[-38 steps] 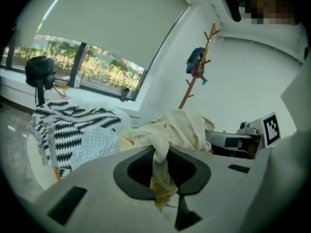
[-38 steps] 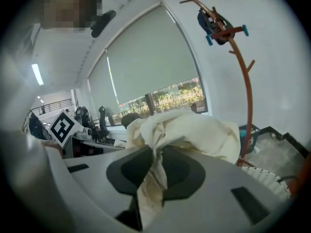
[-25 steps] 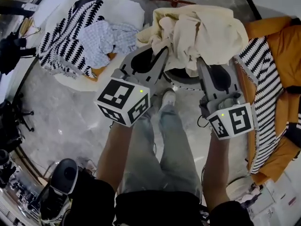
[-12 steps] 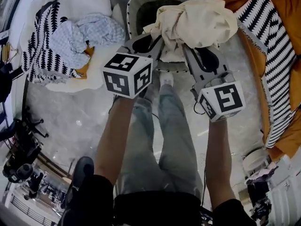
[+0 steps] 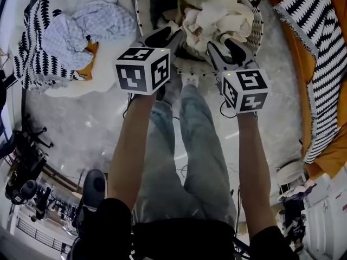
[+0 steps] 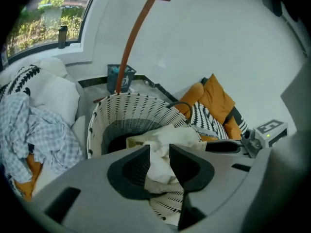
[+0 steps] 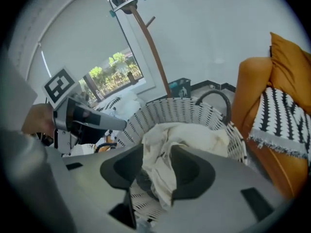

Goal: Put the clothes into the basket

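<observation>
Closest in, the person's jeans (image 5: 184, 161) and bare forearms run up the head view over a pale marbled floor (image 5: 81, 129), a white shoe (image 5: 190, 80) planted right at the foot of the basket. Both marker cubes are up at the basket's near wall, and here's the release: the left tongs (image 5: 169, 34) have just been opening and now stand at a narrow gap, a fold of the cream garment (image 5: 217, 20) lying loose between the pads. In the left gripper view the left tongs (image 6: 158, 155) frame that fold, the cream garment (image 6: 167, 139) spilling over the rim behind them. The right tongs (image 5: 218, 43) have just been opening too, to a medium gap; in the right gripper view the right tongs (image 7: 156, 160) have a hank of the cream garment (image 7: 189, 135) draped down between them, pads slack on either side. The rest of it is heaped inside the white wicker basket (image 5: 191, 67), piled up to the rim, with the basket (image 6: 126, 113) otherwise dark inside and a black handle showing on the basket (image 7: 170, 110) at its far edge. Off to the left, a pale blue checked garment (image 5: 87, 28) and a black-and-white patterned cloth (image 5: 38, 53) lie on a white cushion (image 5: 81, 85). To the right, an orange sofa (image 5: 329, 145) carries a striped throw (image 5: 320, 64). Beyond the basket, a curved wooden stand (image 6: 133, 42) rises against the wall.
</observation>
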`<state>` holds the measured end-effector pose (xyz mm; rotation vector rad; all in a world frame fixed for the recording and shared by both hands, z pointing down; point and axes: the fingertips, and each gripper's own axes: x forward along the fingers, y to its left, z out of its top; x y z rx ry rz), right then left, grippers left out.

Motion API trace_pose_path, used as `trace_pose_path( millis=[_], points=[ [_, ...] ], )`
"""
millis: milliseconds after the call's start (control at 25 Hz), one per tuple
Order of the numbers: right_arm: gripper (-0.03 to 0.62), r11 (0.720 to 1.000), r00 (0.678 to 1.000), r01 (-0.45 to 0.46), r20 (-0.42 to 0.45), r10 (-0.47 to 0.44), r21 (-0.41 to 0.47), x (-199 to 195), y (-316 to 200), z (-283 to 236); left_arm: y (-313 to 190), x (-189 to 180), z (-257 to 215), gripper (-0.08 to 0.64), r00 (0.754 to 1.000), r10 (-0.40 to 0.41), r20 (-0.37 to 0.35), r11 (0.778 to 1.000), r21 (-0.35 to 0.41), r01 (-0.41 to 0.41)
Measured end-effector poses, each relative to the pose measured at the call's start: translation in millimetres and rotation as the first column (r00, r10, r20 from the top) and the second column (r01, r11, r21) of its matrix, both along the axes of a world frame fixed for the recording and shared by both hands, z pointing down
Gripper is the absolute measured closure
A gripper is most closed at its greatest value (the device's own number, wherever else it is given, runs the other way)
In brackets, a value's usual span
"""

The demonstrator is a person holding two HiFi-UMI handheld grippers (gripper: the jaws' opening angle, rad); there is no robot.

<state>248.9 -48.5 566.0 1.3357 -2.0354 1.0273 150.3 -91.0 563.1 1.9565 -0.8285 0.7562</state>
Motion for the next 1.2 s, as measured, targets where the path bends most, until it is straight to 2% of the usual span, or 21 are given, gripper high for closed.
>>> trace_pose_path(
  millis=[240,360,480,520,560,640,680,800,1040,1200],
  points=[
    [0.410,0.998,1.000,0.003,-0.002,-0.003,-0.060,-5.3,4.7,7.8,-10.3,-29.4,-12.9,0.449,0.993,-0.104,-0.051,0.994,0.030,0.106],
    [0.410,1.000,1.000,0.018,-0.009,-0.019,-0.022,-28.4,-7.0,2.5,-10.1,-68.1,-19.2,0.449,0.984,-0.167,-0.069,0.984,0.054,0.170],
    [0.410,0.999,0.999,0.047,-0.009,-0.047,0.010,-61.4,-23.3,-7.1,-5.9,-121.6,-19.1,0.448,0.968,-0.247,-0.052,0.966,0.066,0.250],
    [0.410,0.997,0.996,0.069,-0.058,-0.067,0.038,-70.6,-29.9,-14.1,-3.8,-140.4,-18.6,0.449,0.960,-0.277,-0.044,0.958,0.064,0.279],
    [0.410,0.992,0.986,0.102,-0.143,-0.089,0.079,-77.5,-38.7,-24.0,-2.1,-159.0,-18.2,0.449,0.951,-0.308,-0.039,0.949,0.062,0.309],
    [0.426,0.973,0.940,0.166,-0.323,-0.107,0.159,-87.7,-58.2,-46.8,0.1,-194.9,-18.0,0.449,0.931,-0.364,-0.033,0.929,0.060,0.365],
    [0.442,0.968,0.926,0.177,-0.364,-0.103,0.177,-93.6,-64.3,-55.3,2.1,-211.5,-17.9,0.449,0.923,-0.384,-0.029,0.921,0.060,0.385],
    [0.442,0.969,0.934,0.172,-0.341,-0.104,0.176,-117.4,-69.5,-64.3,10.2,-250.9,-17.6,0.449,0.903,-0.428,-0.023,0.902,0.054,0.429],
    [0.442,0.942,0.932,0.280,-0.289,-0.221,0.183,-191.3,-83.7,-60.0,8.3,-302.6,-14.6,0.449,0.864,-0.502,-0.025,0.861,0.076,0.503],
    [0.437,0.925,0.927,0.337,-0.233,-0.294,0.173,-249.0,-94.6,-45.0,4.0,-343.3,-2.5,0.446,0.847,-0.531,0.014,0.843,0.106,0.527]
  ],
)
